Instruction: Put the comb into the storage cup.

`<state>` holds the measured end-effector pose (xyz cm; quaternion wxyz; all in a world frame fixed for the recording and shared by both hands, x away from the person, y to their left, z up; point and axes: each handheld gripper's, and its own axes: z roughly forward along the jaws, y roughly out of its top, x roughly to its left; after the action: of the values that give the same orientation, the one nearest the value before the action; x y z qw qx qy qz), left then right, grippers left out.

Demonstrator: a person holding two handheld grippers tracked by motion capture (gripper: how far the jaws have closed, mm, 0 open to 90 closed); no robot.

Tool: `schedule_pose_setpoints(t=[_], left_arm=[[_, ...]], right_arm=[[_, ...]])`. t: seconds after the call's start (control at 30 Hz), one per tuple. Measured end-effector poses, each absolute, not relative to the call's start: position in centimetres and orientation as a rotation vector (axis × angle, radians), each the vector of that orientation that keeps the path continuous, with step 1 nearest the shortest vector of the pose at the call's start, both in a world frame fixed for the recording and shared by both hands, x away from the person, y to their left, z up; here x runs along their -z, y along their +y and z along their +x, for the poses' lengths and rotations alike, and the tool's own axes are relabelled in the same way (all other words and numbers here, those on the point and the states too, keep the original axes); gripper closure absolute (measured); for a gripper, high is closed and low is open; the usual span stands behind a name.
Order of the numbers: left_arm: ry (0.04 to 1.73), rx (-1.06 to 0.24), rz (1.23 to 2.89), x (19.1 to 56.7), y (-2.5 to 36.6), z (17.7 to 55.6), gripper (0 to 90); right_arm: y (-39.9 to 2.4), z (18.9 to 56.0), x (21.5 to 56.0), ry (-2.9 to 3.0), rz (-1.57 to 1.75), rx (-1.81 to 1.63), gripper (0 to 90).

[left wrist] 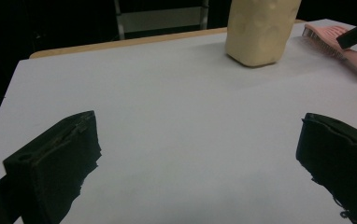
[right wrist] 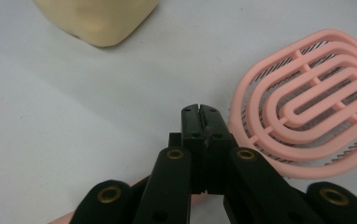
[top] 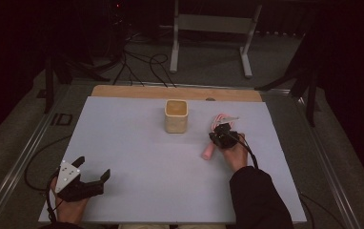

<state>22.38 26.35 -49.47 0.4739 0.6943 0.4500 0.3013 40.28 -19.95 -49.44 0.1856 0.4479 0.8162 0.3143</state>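
A pink hairbrush [top: 207, 151] lies on the white board [top: 137, 143], right of centre, with its vented oval head [right wrist: 307, 112] pointing away from me. My right gripper [right wrist: 200, 111] hovers over the brush's neck with both jaws pressed together and nothing visible between them. The brush handle runs underneath it. In the high view the right gripper [top: 222, 132] sits between the brush head and handle. My left gripper [top: 93, 168] rests at the near left corner, jaws wide open and empty [left wrist: 197, 154]. A beige cup [top: 176, 116] stands upright at the board's far middle.
The board lies on a wooden tabletop [top: 170, 92] whose far edge shows beyond it. Cables and a metal stand [top: 208, 28] are on the dark floor behind. The beige cup [left wrist: 260, 30] and the brush [left wrist: 340, 39] lie far ahead of the left gripper.
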Motion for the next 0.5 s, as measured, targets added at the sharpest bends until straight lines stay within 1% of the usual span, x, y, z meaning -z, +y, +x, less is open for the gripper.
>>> schedule_pose_setpoints(t=[0.5], left_arm=[[1.102,-0.737,1.7,49.5,26.3,22.4,0.3]], right_arm=[[-21.1,39.5,49.4,2.342,1.24,-0.862,89.9]])
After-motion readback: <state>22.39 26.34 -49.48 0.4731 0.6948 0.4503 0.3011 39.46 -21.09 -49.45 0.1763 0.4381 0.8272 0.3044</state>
